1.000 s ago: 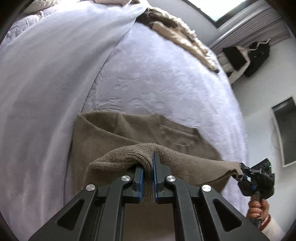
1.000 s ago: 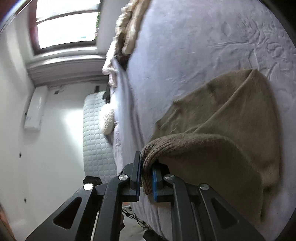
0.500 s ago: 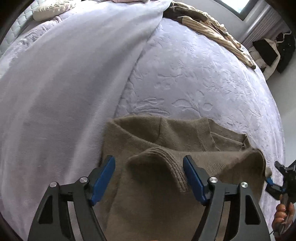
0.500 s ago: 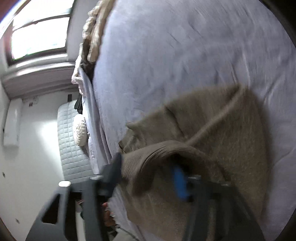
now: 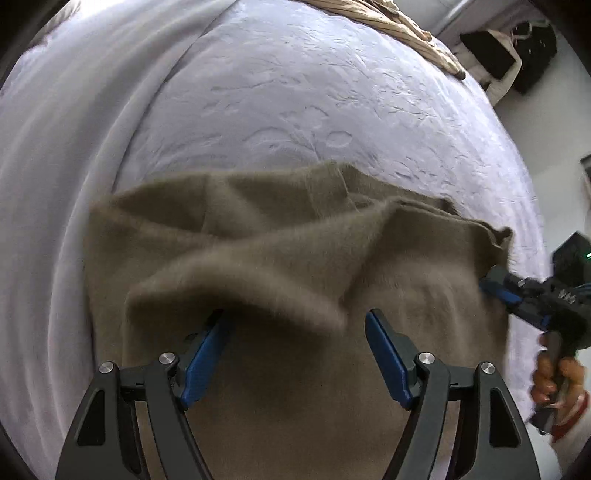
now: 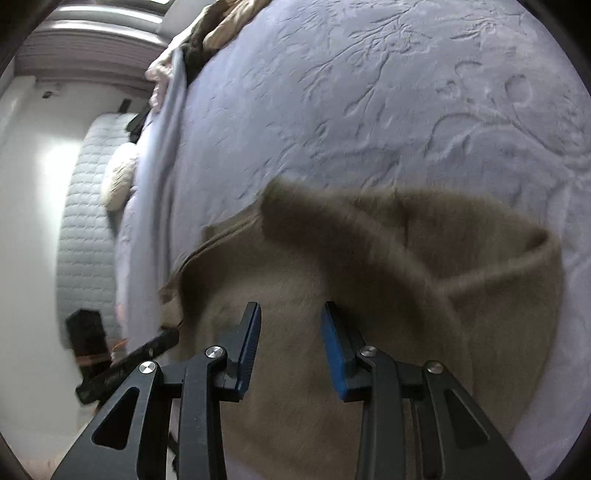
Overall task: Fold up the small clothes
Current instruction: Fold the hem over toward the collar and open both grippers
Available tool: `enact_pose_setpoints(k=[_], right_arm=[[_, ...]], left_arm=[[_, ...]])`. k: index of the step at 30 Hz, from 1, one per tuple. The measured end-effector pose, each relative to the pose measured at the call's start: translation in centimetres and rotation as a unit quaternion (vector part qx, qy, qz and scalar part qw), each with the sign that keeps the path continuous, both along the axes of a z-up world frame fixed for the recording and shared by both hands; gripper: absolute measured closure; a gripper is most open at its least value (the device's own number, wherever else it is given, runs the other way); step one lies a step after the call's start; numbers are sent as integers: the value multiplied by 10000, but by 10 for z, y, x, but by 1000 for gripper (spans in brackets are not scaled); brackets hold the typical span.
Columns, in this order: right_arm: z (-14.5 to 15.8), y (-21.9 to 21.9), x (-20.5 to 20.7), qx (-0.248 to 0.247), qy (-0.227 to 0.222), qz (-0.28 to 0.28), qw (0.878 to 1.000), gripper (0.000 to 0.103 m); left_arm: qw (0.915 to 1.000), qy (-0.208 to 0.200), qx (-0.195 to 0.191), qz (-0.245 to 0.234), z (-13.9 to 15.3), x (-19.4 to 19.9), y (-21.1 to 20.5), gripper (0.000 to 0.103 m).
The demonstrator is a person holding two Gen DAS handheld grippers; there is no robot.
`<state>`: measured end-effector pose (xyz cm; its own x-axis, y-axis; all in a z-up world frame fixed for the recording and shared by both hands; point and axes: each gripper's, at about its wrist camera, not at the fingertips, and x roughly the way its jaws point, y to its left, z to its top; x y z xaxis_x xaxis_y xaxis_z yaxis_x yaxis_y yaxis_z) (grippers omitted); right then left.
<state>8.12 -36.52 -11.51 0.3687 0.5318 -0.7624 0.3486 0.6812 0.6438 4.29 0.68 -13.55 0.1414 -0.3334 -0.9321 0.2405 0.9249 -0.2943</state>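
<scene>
A small olive-brown knit garment [image 5: 295,258] lies on the pale quilted bedspread [image 5: 314,92], with its near part folded over the far part. My left gripper [image 5: 295,332] is open just above the folded edge, with nothing between its blue pads. My right gripper [image 6: 291,325] is open over the same garment [image 6: 406,295], empty. The right gripper also shows in the left wrist view [image 5: 524,295] at the garment's right edge, held by a hand.
A lilac blanket [image 5: 74,110] covers the bed's left side. Beige clothes [image 5: 406,29] are piled at the far edge of the bed. Dark coats [image 5: 517,48] hang on the wall beyond. A quilted headboard [image 6: 88,229] stands at left in the right wrist view.
Both grippers were shut on the garment's edge one second ago. They opened and let it go, and the folded edge now rests on the garment.
</scene>
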Motion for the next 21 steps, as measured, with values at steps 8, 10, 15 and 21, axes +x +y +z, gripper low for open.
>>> enact_pose_setpoints(k=[8,10,15,21], right_arm=[[-5,-43,9,-57,42,-927,9957,65],[-2,-45,6,-129,28,-927,9956,64],[9,-47,-12,-158,-10,-1043,9944,51],[28,-40,-66,174,-55,-872,9960,47]], left_arm=[[9902,-527,510,1188,3,59,26,27],[9886,-552,610,1261,8,59,33,27],[9913,-455,940,806,19,30,40,27],[9942,-53,683,834,33,-37,70,27]])
